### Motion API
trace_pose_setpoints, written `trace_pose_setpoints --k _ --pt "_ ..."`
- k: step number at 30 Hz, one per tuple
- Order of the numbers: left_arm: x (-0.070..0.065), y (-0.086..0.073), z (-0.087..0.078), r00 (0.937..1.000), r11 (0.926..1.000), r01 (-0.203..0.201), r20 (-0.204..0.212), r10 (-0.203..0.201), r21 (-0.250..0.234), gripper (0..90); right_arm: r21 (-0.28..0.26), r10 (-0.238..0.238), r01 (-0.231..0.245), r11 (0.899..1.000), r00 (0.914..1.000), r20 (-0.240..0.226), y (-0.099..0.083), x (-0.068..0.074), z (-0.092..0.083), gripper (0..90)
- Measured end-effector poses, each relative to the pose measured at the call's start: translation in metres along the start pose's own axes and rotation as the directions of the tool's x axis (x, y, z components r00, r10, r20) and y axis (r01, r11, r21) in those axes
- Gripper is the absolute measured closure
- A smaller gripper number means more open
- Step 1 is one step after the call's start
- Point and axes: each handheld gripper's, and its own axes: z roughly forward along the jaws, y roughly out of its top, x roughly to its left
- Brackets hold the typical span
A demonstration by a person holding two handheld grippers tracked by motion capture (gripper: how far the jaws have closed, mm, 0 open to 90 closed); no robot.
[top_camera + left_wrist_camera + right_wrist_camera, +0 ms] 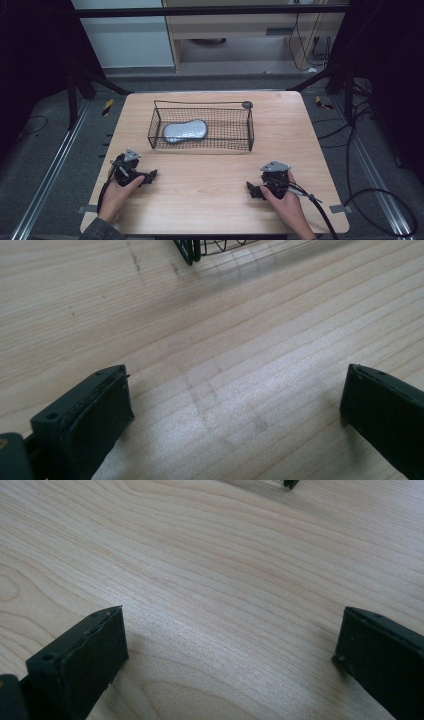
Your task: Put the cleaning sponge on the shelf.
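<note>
My left gripper (150,176) rests on the table (210,175) at the near-left corner, jaws spread wide with nothing between them; in the left gripper view only bare wood lies between the 2 black pads (95,415). Ahead of it and to its right stands the wire basket (250,131), and that view catches the basket's near corner (189,251) at the top edge. The silver pouch (185,131) lies inside the basket, in its left half, flat on the mesh floor. Its long axis runs left to right, slightly tilted, the right end a little farther from me. My right gripper (252,190) sits at the near-right, jaws likewise parted and empty, with a basket corner (290,483) just showing at the top of the right gripper view.

The relation that counts: the pouch sits toward the left end of the basket, so my left gripper is the nearer 1, I judge. I would reach forward and rightward over the near wall, then come down across the pouch's narrow waist, jaws square to its length.
</note>
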Motion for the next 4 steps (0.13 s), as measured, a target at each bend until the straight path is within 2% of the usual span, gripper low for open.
trace_pose_setpoints --k 4 --pt "0.0003 0.0000 -0.0001 1.0000 1.0000 -0.001 -0.001 0.001 0.001 0.0 0.000 0.001 -0.001 1.000 1.0000 0.000 0.0001 0.0000 0.0001 0.4"
